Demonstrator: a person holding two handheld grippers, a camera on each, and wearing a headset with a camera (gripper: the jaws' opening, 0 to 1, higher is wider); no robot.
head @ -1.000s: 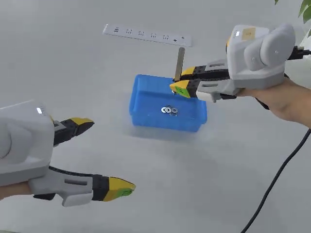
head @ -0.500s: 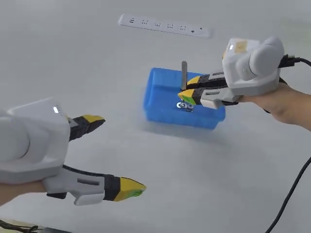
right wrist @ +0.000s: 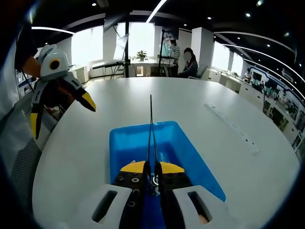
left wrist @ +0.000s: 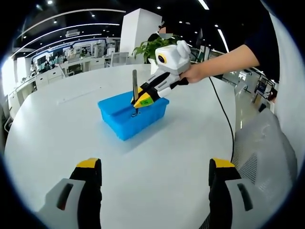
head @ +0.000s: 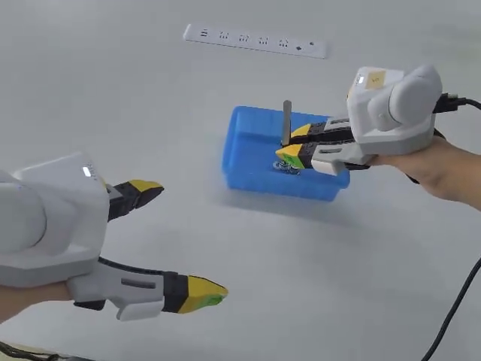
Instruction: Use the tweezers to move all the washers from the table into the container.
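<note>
Broad white bench (head: pixel 150 113) beneath everything, curved at its far edge in the right gripper view.

Left tongs (head: pixel 184 241) low and near in the head view, held above the bench well short of the container. Jaws spread wide, yellow tips far apart, nothing between them. Same wide gap in the left gripper view (left wrist: pixel 155 164), bare bench beyond it. Seen also from the right gripper view (right wrist: pixel 62 117), off to the left, open and empty.

Right tongs (head: pixel 289 154) in a hand, reaching in from the right, tips over the container's interior. Jaws drawn close together and clamped on the tweezers. Matching picture in the right gripper view (right wrist: pixel 151 168) and, from across the bench, in the left gripper view (left wrist: pixel 142 101).

Blue rectangular container (head: pixel 252 154) near the middle of the bench, open-topped, directly under the right tongs.

White power strip (head: pixel 255 40) lying flat beyond the container, well apart from it.

Black cable (head: pixel 455 316) trailing across the bench at the right.

Tweezers (head: pixel 286 120), thin and grey, pinched between the right jaws, standing upright above them in the head view and running straight ahead over the container in the right gripper view (right wrist: pixel 151 124).

Washers (head: pixel 284 167), small and metallic, on the container floor just below the right tongs' tips, partly hidden; number impossible to tell.
</note>
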